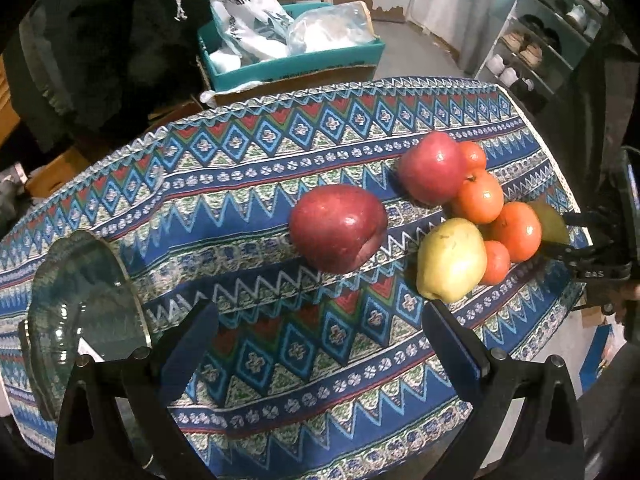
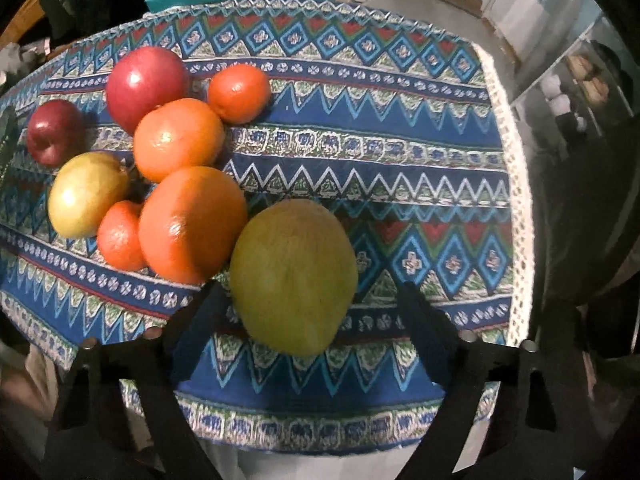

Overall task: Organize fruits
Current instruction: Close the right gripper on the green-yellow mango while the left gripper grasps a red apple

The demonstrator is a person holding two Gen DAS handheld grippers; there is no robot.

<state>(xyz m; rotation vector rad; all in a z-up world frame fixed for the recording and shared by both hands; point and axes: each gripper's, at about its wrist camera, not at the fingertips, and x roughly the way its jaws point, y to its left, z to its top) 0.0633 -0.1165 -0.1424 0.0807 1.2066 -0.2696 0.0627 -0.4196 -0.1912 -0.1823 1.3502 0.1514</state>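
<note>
Fruit lies in a cluster on the patterned tablecloth (image 1: 248, 216). In the left wrist view a dark red apple (image 1: 338, 227) lies ahead of my open, empty left gripper (image 1: 320, 312), with a pink-red apple (image 1: 432, 168), a yellow pear (image 1: 452, 258) and several oranges (image 1: 480, 196) to the right. My right gripper (image 2: 310, 296) is open, its fingers either side of a large yellow-green pear (image 2: 294, 276) without touching it. Oranges (image 2: 192, 224), a yellow pear (image 2: 86, 194) and two red apples (image 2: 146, 86) lie to its left. The right gripper also shows in the left wrist view (image 1: 576, 236).
A clear glass bowl (image 1: 86, 304) sits at the table's left end, beside my left gripper. A teal box (image 1: 292, 60) with bags stands behind the table. A shoe rack (image 1: 536, 48) is at the far right. The tablecloth's lace edge (image 2: 520, 184) marks the right end.
</note>
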